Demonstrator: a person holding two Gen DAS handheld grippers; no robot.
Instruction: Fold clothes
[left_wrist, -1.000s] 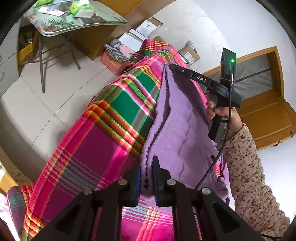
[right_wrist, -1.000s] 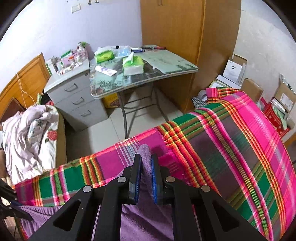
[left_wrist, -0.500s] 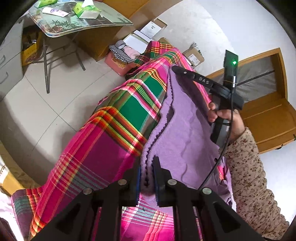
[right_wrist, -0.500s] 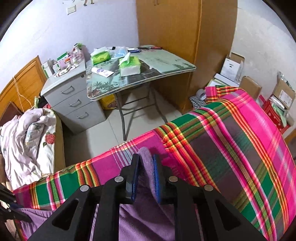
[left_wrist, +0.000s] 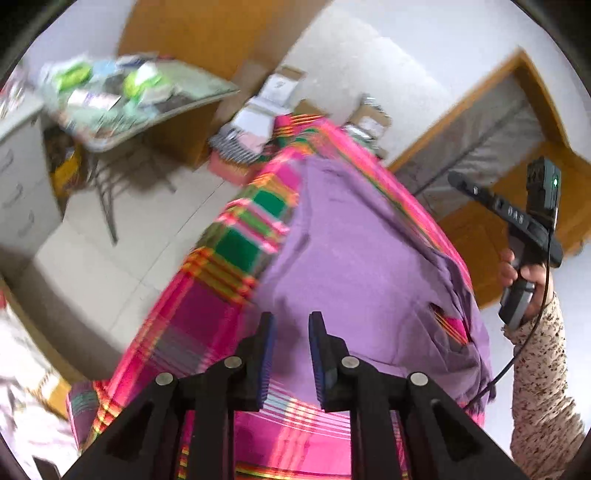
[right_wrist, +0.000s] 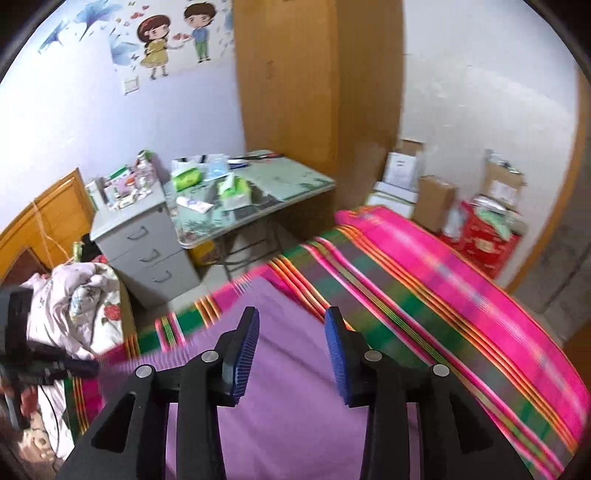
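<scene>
While the soft, light purple fleece garment (left_wrist: 362, 266) lies limp beneath my left gripper (left_wrist: 290, 356) and right gripper (right_wrist: 291, 350), their jaws, just opening, hold nothing; I judge its edges the best hold.

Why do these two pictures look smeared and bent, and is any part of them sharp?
Left wrist view: the plaid bedspread and cluttered table are streaked by motion blur, while the black gripper stays crisp. Right wrist view: the bedspread's stripes smear too, the purple garment less so; its gripper is sharp. Both views bulge like a fishbowl, with dark corners.
</scene>
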